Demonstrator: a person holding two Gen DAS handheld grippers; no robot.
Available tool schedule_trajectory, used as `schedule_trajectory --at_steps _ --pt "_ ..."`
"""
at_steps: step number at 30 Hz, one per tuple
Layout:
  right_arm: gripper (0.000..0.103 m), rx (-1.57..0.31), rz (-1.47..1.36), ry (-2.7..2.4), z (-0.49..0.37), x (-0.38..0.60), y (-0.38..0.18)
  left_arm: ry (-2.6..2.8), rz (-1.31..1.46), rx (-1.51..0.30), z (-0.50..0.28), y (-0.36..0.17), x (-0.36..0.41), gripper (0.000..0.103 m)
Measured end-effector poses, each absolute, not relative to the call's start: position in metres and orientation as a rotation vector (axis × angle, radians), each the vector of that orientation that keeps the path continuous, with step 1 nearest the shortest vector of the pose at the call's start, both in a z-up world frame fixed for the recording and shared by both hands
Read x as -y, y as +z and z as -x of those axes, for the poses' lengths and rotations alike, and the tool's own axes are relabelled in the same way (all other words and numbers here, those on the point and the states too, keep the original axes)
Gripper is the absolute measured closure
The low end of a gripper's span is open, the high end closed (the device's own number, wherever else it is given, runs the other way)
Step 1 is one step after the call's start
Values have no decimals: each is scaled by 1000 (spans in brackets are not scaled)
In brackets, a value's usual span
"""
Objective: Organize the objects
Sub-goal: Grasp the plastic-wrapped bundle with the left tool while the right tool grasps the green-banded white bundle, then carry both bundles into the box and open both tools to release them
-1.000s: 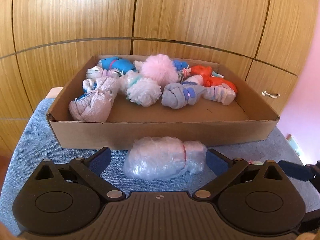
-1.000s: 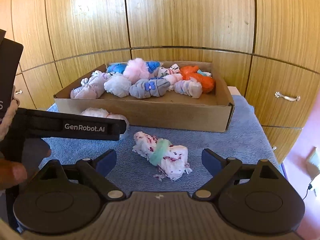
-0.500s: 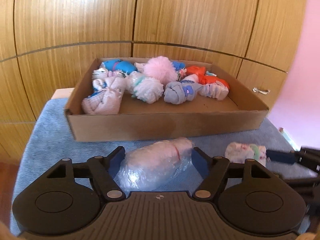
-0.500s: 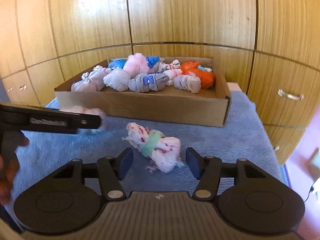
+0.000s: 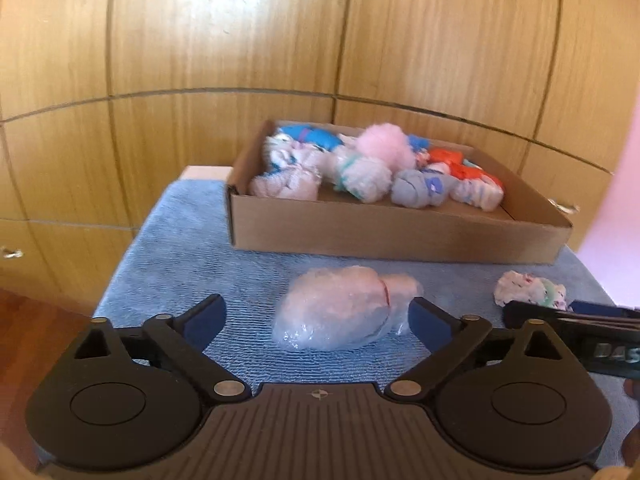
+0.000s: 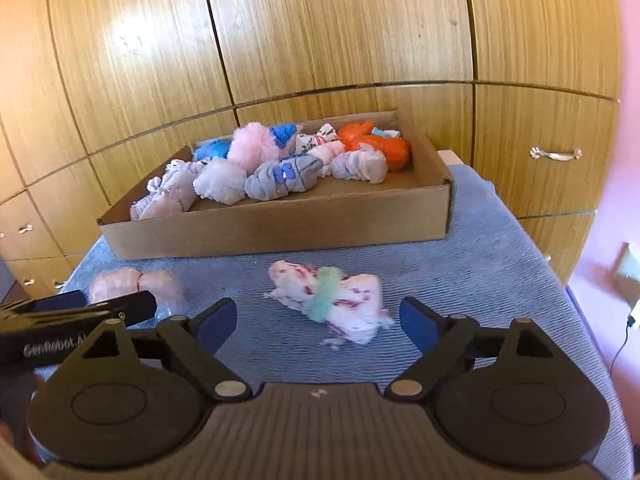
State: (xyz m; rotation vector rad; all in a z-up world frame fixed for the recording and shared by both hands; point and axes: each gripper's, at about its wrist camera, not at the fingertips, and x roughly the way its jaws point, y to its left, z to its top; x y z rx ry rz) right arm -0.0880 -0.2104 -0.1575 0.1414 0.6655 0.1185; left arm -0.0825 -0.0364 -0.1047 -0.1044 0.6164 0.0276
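Both claws have just been reopening after pinching in half a second ago. I am holding the left claw (image 5: 316, 316) wide around the plastic-wrapped pink bundle (image 5: 346, 312), its right pad close beside the wrap, no grip yet. I am keeping the right claw (image 6: 316, 316) wide too, the floral sock roll (image 6: 332, 302) lying free between its pads. Both bundles are sitting on the blue towel (image 6: 480, 248) just in front of the cardboard box (image 6: 280, 228). I am judging them light and squashy, the wrap slippery, so I am aiming mid-body near each band.
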Motion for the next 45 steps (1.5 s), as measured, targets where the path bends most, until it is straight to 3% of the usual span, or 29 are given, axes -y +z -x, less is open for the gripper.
schedule_trajectory --at_steps 7,9,11,14,25,27,29,35,45 --pt "26 -670 -178 1 79 205 -165 39 121 -615 85 -107 35 1" --pt "32 -660 -179 -21 78 203 -166 26 123 -628 82 -108 36 1" --pt "45 -652 -171 -33 77 202 -167 27 121 -629 80 -109 38 1" --pt "49 -641 -157 -29 79 203 -167 37 137 -633 78 -108 41 1" --pt "50 -591 -65 65 97 225 -153 152 159 -652 63 -109 64 1" --pt "50 -593 -64 83 98 228 -153 177 146 -649 62 -113 66 4" --pt "50 -599 -68 106 97 230 -155 165 146 -667 59 -115 66 16" --pt "50 -612 -43 173 100 234 -159 105 96 -681 58 -115 63 25" --pt "51 -629 72 332 101 248 -160 -107 -17 -729 57 -101 45 32"
